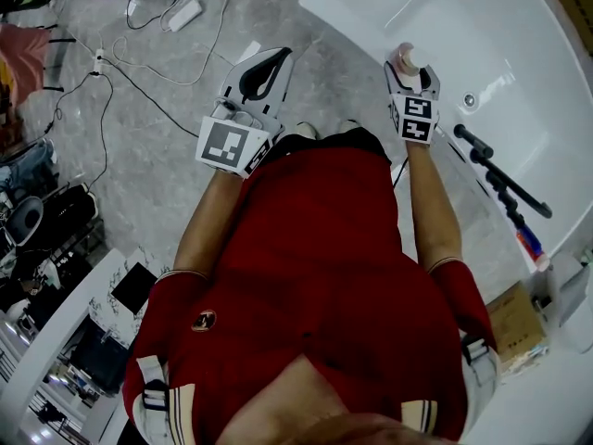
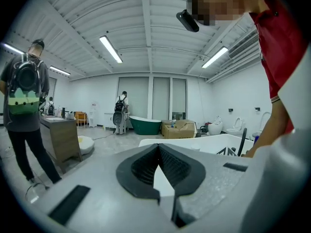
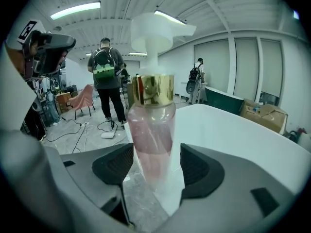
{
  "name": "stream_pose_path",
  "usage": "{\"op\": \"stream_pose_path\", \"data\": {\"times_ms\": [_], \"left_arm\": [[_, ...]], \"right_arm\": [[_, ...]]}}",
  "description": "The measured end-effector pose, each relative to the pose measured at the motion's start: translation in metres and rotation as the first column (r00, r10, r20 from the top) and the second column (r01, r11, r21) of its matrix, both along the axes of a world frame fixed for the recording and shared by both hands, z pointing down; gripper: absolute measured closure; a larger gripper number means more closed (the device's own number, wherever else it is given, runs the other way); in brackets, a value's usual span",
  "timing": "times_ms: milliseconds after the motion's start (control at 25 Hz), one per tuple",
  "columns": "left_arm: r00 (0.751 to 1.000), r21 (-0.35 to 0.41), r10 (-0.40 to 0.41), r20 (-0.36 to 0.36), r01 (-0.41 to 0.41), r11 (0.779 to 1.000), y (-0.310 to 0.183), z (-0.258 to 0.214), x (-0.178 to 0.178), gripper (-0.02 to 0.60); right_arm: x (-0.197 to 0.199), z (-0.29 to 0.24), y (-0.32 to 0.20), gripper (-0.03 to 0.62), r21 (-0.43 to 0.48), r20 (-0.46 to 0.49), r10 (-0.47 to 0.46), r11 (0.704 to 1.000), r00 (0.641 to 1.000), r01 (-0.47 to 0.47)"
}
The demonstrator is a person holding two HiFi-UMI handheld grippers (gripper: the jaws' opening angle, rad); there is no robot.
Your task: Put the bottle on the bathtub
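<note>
**Operator:** Where is the bottle [image 3: 150, 130]?

**Technician:** It stands upright in the right gripper [image 3: 151, 166], at the near rim of the bathtub [image 1: 519, 54]. The jaws are narrow, with the pads against its lower body. The step in hand appears to be placement. The next move is to seat the base flat on the rim, then release.

**Operator:** And the left gripper [image 2: 158, 171]?

**Technician:** Its jaws are together and hold nothing, over the floor [image 1: 167, 156].
</note>
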State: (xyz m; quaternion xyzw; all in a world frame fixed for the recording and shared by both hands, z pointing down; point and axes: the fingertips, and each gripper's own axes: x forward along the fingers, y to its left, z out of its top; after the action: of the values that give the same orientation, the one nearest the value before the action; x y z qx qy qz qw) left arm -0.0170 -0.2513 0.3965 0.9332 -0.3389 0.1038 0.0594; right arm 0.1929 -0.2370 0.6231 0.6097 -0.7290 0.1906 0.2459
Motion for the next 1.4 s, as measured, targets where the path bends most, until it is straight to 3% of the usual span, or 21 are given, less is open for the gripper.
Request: {"op": "stream_pose_path", "data": {"times_ms": [320, 600, 840, 1400], "left_arm": [[0.999, 0.0, 0.03, -0.043, -0.03, 1.0, 0.01, -0.014, -0.004, 0.574], [0.995, -0.008, 0.053, -0.081, -0.054, 0.999, 0.035, -0.007, -0.006, 0.574], [0.992, -0.008, 0.076, -0.099, -0.077, 0.997, 0.058, -0.005, -0.006, 0.574], [0.987, 0.051, 0.101, -0.128, -0.095, 0.994, 0.084, -0.03, -0.013, 0.574]], "right_arm": [[0.0, -0.04, 0.037, 0.314, 0.016, -0.013, 0.051, 0.999, 0.999, -0.051], [-0.021, -0.088, 0.069, 0.482, 0.099, -0.032, 0.052, 0.994, 0.998, -0.049], [-0.045, -0.139, 0.085, 0.577, 0.212, -0.024, 0.031, 0.977, 0.999, -0.025], [-0.114, -0.245, 0.096, 0.594, 0.381, 0.153, -0.133, 0.922, 0.979, 0.066]]}}
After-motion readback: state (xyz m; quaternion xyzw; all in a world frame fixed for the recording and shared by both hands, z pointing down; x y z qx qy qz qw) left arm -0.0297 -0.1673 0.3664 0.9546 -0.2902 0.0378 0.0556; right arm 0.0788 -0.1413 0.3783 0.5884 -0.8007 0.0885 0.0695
